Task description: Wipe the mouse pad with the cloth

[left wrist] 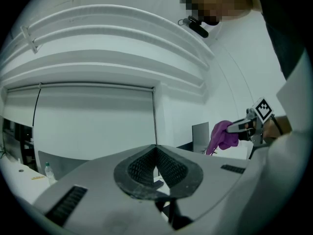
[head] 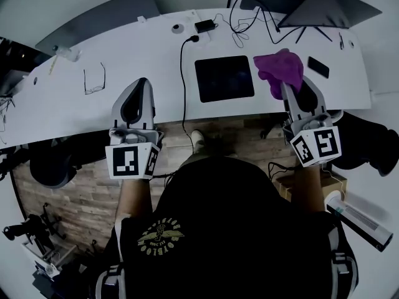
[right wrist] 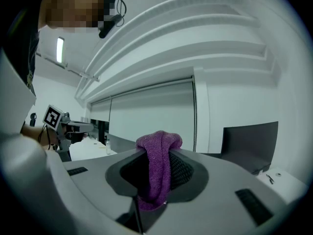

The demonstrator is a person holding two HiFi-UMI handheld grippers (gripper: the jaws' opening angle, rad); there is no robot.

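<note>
A black mouse pad (head: 224,78) lies flat on the white desk (head: 143,73), right of centre. A purple cloth (head: 280,70) hangs bunched just right of the pad, held above the desk by my right gripper (head: 288,87), whose jaws are shut on it. In the right gripper view the cloth (right wrist: 157,170) is pinched between the jaws and drapes down. My left gripper (head: 138,87) is raised over the desk's front edge, left of the pad, shut and holding nothing. From the left gripper view the cloth (left wrist: 222,135) shows at the right, in the other gripper.
Glasses (head: 95,81) lie on the desk's left part. A black cable (head: 183,73) runs down the desk beside the pad from a charger (head: 204,25). A phone (head: 318,67) lies right of the cloth, and a laptop (head: 324,8) stands at the back right.
</note>
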